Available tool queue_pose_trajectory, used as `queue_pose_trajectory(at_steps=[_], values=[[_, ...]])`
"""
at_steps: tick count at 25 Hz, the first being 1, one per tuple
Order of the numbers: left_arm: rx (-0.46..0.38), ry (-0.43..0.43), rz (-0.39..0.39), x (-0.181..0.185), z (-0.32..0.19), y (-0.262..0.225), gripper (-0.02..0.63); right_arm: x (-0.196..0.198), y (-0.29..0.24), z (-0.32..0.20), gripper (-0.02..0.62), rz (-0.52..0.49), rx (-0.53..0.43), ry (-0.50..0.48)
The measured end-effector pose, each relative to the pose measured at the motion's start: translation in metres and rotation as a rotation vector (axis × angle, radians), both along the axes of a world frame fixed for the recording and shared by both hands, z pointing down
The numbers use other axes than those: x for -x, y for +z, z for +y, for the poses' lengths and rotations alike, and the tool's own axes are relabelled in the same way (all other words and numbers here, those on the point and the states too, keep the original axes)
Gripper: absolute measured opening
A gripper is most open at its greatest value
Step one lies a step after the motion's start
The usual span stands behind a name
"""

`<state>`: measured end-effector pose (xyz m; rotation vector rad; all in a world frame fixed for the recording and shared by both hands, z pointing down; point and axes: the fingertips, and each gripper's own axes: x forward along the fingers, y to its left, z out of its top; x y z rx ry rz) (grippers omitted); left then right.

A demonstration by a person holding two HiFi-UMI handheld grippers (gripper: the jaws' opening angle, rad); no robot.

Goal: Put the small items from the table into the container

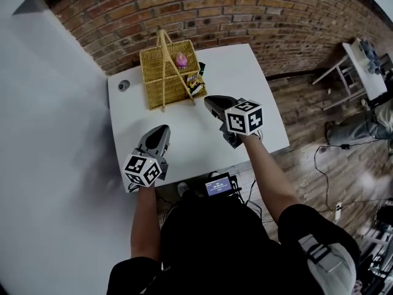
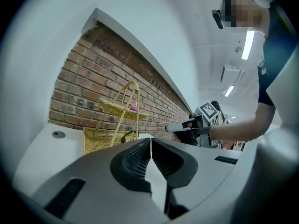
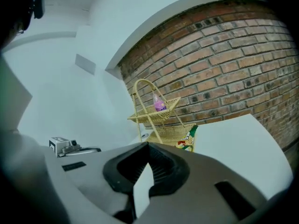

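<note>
One white counter [image 1: 245, 78] carries one woven basket [image 1: 161, 94] with two tiers and a tall handle. It stands at the far side, near the brick wall.

Small items counted: two. One pink item [image 1: 181, 60] lies on the upper tier. One printed packet [image 1: 195, 85] sits at the lower tier's right side; whether inside or just beside cannot be told.

Grippers counted: two. The left gripper [image 1: 161, 129] hovers over the near counter. The right gripper [image 1: 209, 101] hovers near the basket's near right corner. Both have jaws fully together, nothing held.
</note>
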<state>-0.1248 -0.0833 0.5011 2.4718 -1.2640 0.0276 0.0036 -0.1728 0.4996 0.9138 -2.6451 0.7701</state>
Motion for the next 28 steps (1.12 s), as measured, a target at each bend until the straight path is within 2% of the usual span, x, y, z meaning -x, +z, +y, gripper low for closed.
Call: queue_pose_trajectory(at_steps=[11, 14, 22, 25, 28], values=[[-0.036, 0.000, -0.006, 0.002, 0.017, -0.007, 0.009, 0.010, -0.003, 0.054, 0.012, -0.045, -0.002, -0.025], [-0.042, -0.010, 0.012, 0.005, 0.019, -0.011, 0.009, 0.010, -0.008, 0.061, 0.012, -0.049, -0.011, -0.028], [-0.041, -0.035, -0.005, 0.016, 0.024, -0.007, 0.009, 0.007, -0.013, 0.069, 0.012, -0.062, -0.018, -0.014], [-0.045, -0.054, 0.021, 0.024, 0.026, -0.007, 0.009, 0.005, -0.012, 0.068, 0.012, -0.065, -0.015, -0.011], [-0.036, -0.063, 0.027, 0.031, 0.026, -0.002, 0.059, 0.004, -0.011, 0.067, 0.012, -0.067, -0.011, -0.010]])
